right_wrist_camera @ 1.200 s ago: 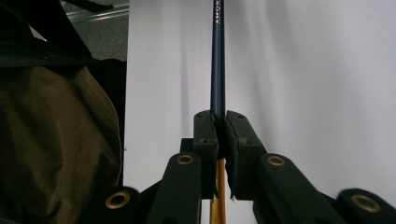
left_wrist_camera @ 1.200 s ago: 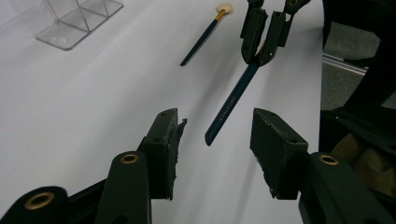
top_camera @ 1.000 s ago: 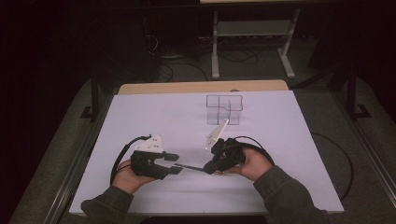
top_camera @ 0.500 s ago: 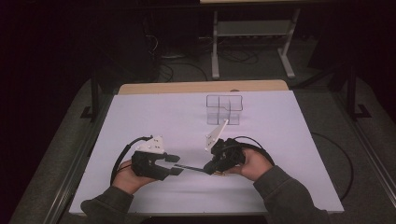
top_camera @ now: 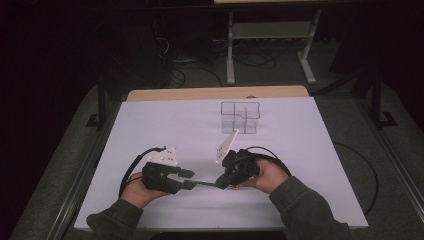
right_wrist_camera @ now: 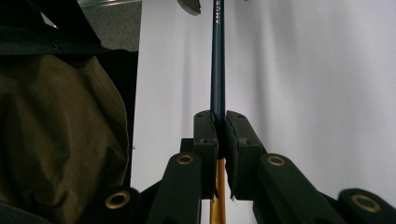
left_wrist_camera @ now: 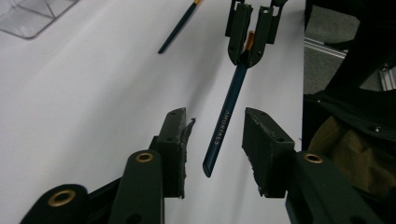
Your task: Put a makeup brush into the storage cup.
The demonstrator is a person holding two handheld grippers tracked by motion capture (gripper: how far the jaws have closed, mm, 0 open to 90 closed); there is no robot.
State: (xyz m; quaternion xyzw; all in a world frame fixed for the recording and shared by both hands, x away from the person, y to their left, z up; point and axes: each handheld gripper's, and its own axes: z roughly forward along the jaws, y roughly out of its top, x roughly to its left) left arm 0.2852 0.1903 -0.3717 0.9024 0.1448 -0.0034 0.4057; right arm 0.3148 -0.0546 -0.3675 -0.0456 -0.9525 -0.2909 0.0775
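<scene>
A dark blue pencil (left_wrist_camera: pixel 229 109) with an orange end hangs level over the white table between my two grippers. My right gripper (right_wrist_camera: pixel 219 116) is shut on the pencil (right_wrist_camera: pixel 217 56) near its orange end. That grip also shows in the left gripper view, on the right gripper (left_wrist_camera: pixel 250 49). The pencil's free end lies between the jaws of my left gripper (left_wrist_camera: pixel 215 114). Those jaws have just been closing, with gaps left on both sides of the pencil. In the high view the left gripper (top_camera: pixel 189 180) and the right gripper (top_camera: pixel 223 181) face each other near the front edge.
A second dark pencil (left_wrist_camera: pixel 180 25) lies on the white sheet beyond the grippers. A clear plastic compartment box (top_camera: pixel 241 117) stands at the back centre of the table. An olive sleeve (right_wrist_camera: pixel 56 135) is close on the right gripper's left. Black cables trail from both grippers.
Both hands keep their places. The left gripper's jaws look slightly closer together around the pencil's free end.
</scene>
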